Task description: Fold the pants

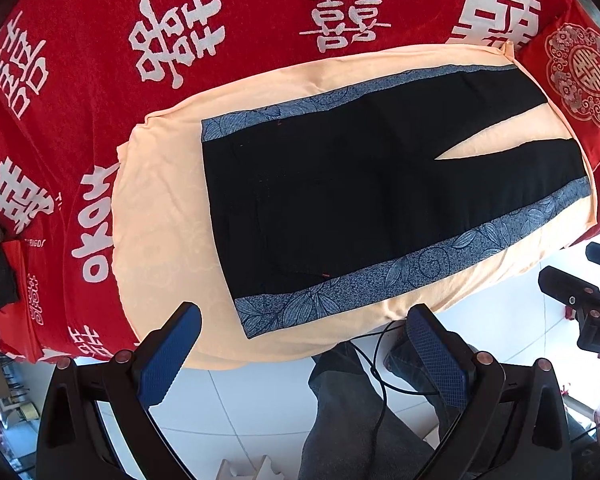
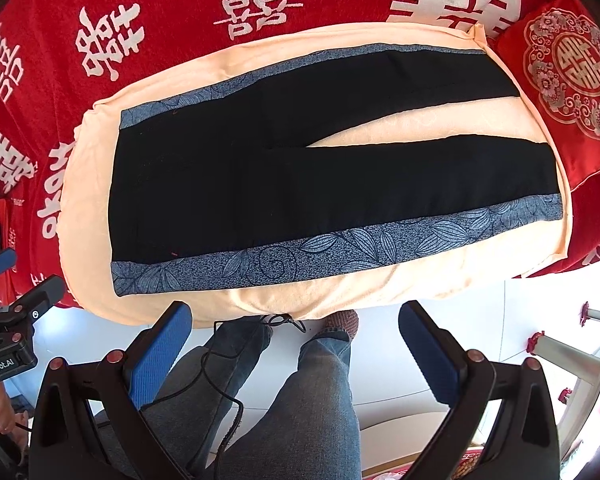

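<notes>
— Where could a gripper get in?

— Along the near edge: bare peach cloth lies between the pants and the bed's side. The left gripper and right gripper both hang spread wide over the white floor, touching nothing.

— Anything in the way?

— The person's legs and a black cable below. A red cushion crowds the leg ends; the gap between the two legs shows bare cloth

I see the pants flat on a cloth over the bed, waist left, a cushion at far right.
</notes>
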A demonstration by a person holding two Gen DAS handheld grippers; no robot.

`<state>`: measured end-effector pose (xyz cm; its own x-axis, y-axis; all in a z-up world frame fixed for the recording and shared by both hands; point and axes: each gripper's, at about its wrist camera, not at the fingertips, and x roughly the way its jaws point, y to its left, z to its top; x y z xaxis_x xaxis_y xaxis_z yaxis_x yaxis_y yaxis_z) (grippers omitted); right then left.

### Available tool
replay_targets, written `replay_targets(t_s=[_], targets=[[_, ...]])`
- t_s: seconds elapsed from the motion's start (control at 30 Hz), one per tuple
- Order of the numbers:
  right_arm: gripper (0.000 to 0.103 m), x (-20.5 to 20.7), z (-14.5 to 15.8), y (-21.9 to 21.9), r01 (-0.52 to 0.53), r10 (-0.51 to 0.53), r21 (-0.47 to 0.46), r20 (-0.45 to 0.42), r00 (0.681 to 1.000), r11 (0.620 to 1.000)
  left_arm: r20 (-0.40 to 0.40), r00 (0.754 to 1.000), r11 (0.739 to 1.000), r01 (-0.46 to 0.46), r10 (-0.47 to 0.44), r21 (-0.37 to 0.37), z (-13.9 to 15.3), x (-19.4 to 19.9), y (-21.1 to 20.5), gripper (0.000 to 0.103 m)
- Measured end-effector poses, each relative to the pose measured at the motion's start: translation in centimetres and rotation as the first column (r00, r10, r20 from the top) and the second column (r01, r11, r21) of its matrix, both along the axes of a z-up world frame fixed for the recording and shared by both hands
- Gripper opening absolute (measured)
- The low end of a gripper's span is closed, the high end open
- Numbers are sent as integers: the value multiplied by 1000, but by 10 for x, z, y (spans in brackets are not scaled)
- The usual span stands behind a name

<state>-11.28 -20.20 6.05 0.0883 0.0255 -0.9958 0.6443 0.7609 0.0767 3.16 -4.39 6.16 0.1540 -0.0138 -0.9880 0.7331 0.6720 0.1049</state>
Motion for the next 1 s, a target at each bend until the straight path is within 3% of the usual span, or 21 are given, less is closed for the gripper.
replay_targets(t_s=[0.73,1.0], targets=[[103,2,-3,-7,-28,28,13,12,1000,1000,1,996,996,-90,90,-8,1,-1,11,103],[103,-2,-4,-13,-56,56,15,16,998,998,5,986,986,-165,165,-20,2,-5,18,103]])
